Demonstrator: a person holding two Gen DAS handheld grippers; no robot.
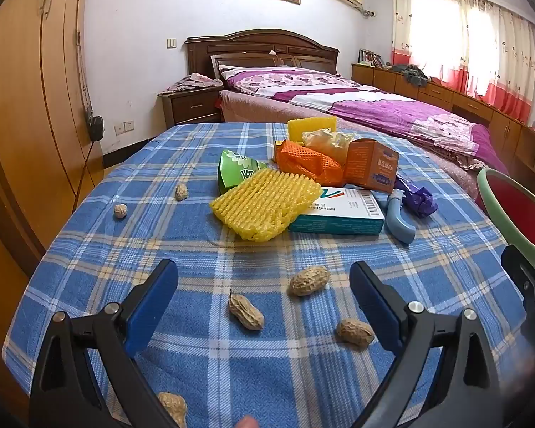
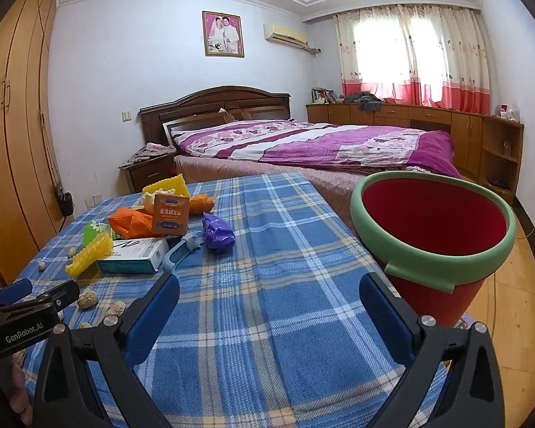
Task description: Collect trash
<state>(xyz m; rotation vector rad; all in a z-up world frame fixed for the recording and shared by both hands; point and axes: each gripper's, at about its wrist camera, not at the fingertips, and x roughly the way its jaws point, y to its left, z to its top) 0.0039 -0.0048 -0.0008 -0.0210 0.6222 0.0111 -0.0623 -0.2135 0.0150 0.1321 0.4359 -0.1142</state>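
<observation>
Both tongs, left (image 1: 264, 278) and right (image 2: 269, 290), are held wide open, empty. Trash pile (image 1: 303, 192) sits mid-bench, bucket (image 2: 431, 249) at the edge; peanuts (image 1: 309, 280) could be squeezed out and rolled off.

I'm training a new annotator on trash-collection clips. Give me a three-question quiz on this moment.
1. True or false: the left gripper is shut on a peanut shell.
2. Which lies on top of the white-and-teal box?
A. purple wrapper
B. yellow foam net
C. green packet
3. Fill in: the red bucket has a ___ rim.

Key:
1. False; both the left and right gripper have open jaws holding nothing.
2. B
3. Green
</observation>
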